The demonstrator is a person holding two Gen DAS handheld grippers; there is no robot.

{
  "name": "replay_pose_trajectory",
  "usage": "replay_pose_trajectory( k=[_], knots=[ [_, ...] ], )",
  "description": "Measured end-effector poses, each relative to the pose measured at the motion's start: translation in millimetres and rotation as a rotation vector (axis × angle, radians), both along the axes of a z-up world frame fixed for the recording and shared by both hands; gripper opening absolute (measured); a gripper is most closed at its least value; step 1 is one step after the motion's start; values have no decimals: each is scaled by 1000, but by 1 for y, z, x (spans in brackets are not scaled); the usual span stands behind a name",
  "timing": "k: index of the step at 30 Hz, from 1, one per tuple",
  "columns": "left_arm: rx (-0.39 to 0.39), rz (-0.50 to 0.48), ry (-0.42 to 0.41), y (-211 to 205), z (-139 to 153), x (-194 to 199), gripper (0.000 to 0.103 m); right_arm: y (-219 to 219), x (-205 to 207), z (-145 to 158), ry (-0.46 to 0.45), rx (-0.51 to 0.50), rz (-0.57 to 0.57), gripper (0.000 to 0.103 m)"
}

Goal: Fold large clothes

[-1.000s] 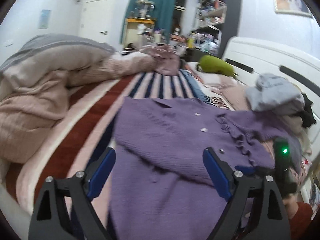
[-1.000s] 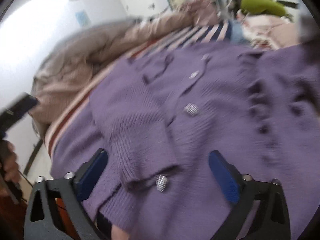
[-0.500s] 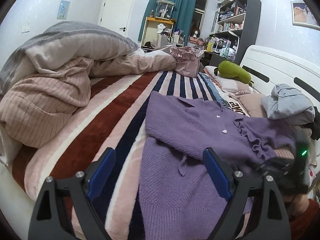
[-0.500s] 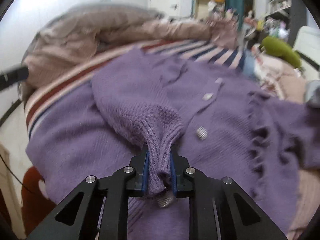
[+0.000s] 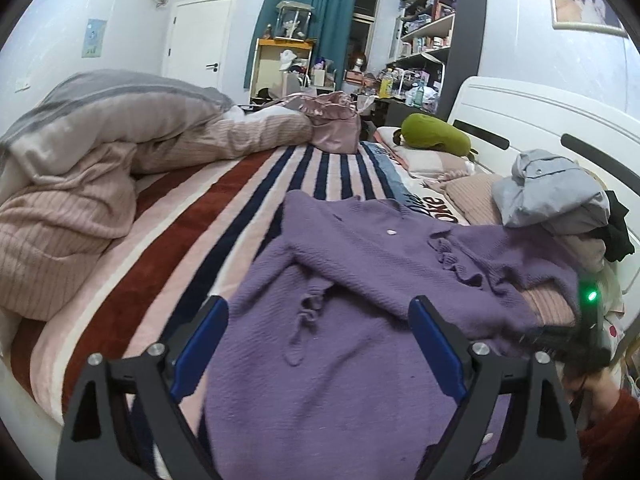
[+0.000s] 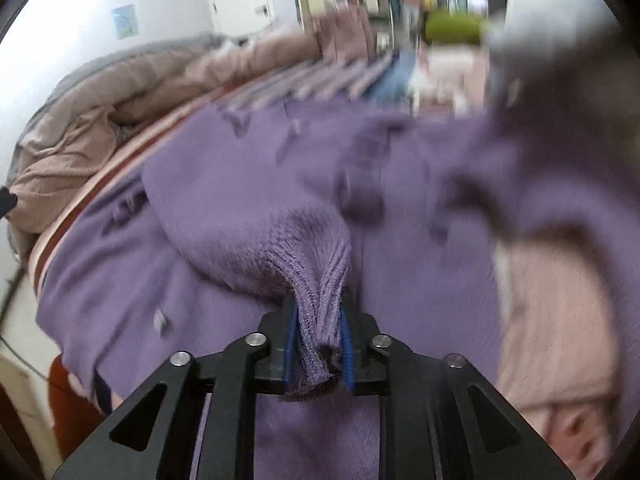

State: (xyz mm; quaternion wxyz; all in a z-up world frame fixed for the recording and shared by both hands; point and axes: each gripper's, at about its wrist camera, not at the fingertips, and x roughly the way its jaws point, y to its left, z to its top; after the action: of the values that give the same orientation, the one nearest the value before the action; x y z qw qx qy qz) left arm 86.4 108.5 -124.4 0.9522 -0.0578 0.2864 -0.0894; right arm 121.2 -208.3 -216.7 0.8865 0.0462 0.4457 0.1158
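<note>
A striped bed (image 5: 168,240) carries a purple cardigan (image 5: 360,320), rumpled duvet (image 5: 100,168) and green pillow (image 5: 434,134).

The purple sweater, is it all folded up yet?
Not yet. The purple sweater lies mostly spread on the bed; the right gripper pinches its sleeve cuff.

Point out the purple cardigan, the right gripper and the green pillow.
purple cardigan (image 5: 360,352): left wrist view, lower front panel.
right gripper (image 6: 319,344): right wrist view, between fingertips, clamped on the cuff.
green pillow (image 5: 434,135): left wrist view, middle.
</note>
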Motion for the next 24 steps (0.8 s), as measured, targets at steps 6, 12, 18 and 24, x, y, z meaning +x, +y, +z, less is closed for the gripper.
replay_pose_trajectory(
  k=[6, 12, 18, 24],
  knots=[
    [6, -47, -12, -30, 5, 1, 95, -70, -51, 9, -98, 149, -159, 65],
    [-4, -88, -6, -53, 6, 3, 95, -185, -123, 18, -220, 257, -488, 83],
    [6, -98, 2, -64, 6, -3, 95, -223, -133, -21, -132, 464, -558, 84],
    [7, -81, 6, -60, 6, -7, 96, -219, -132, -19, -220, 476, -609, 83]
  ],
)
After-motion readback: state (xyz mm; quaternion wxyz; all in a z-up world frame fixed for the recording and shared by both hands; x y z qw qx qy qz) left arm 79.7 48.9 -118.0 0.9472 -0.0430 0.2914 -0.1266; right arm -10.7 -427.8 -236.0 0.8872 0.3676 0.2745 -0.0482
